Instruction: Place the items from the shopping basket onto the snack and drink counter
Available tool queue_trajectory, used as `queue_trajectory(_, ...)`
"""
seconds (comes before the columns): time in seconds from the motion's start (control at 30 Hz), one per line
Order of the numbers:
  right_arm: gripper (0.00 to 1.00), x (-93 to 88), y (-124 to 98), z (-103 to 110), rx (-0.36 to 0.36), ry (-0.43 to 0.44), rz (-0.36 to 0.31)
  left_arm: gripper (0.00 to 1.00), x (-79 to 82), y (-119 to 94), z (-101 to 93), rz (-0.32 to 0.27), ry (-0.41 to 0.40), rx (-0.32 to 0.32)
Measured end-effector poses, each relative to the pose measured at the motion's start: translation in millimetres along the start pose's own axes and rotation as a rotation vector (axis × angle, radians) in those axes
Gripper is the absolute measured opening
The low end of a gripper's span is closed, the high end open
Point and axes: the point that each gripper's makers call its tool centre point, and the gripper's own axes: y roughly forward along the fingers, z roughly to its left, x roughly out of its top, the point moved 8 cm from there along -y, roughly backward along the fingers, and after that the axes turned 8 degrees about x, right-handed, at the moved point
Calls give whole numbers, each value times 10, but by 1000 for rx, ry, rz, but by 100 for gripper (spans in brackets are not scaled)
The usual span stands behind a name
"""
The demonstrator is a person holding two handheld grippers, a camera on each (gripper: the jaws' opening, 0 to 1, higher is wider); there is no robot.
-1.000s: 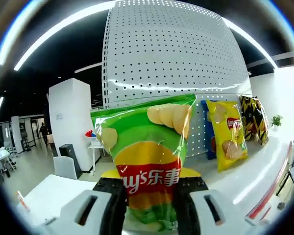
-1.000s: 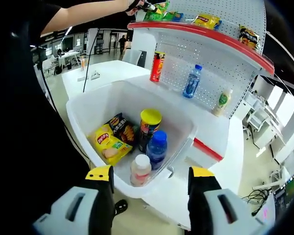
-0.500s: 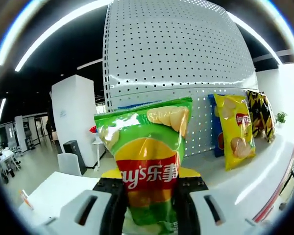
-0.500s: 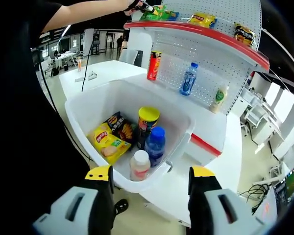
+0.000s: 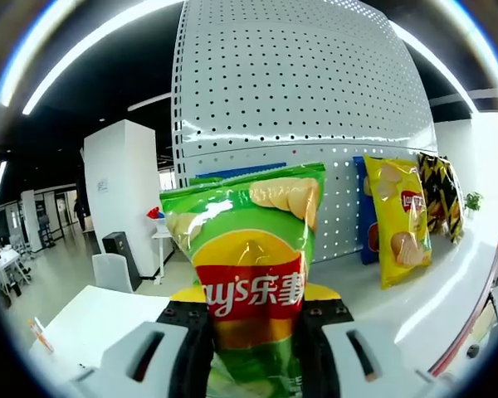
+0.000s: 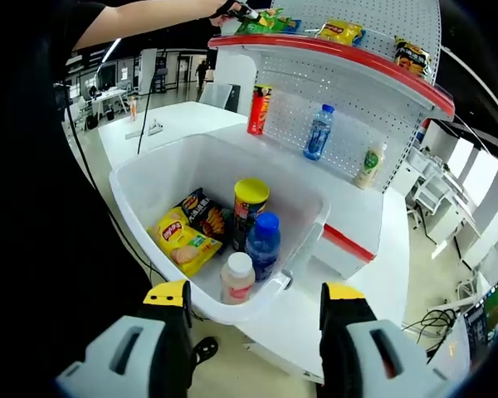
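Note:
My left gripper [image 5: 251, 332] is shut on a green Lay's chip bag [image 5: 249, 274], held upright over the white top shelf [image 5: 415, 298] before a perforated back panel [image 5: 299, 91]. A yellow chip bag [image 5: 396, 222] and a black-and-yellow bag [image 5: 438, 197] lean on that panel to the right. My right gripper [image 6: 253, 319] is open above the white shopping basket [image 6: 145, 178]. In the basket lie a yellow chip bag [image 6: 183, 242], a dark chip bag [image 6: 204, 215], a yellow-lidded can [image 6: 250, 207], a blue bottle [image 6: 263, 245] and a white-capped bottle [image 6: 237, 278]. The green bag [image 6: 261, 21] also shows on the red-edged top shelf.
On the lower counter [image 6: 373, 224] stand a red tube can [image 6: 258, 108], a water bottle [image 6: 317, 133] and a green-labelled bottle [image 6: 368, 168]. A person's dark sleeve [image 6: 33, 166] fills the left. White desks [image 5: 83, 319] and open floor lie beyond.
The left view has shifted slightly, with the green bag still held at the shelf. The right view has barely moved over the basket.

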Motion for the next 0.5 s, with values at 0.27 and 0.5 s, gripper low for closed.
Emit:
queue_trajectory(0.27, 61, 3, -5, 12, 1, -1, 1, 39, -17, 20, 8, 17, -16, -15)
queue_trajectory(0.5, 61, -3, -32, 11, -6, 0, 4, 41, -41, 42, 3, 18, -28, -10)
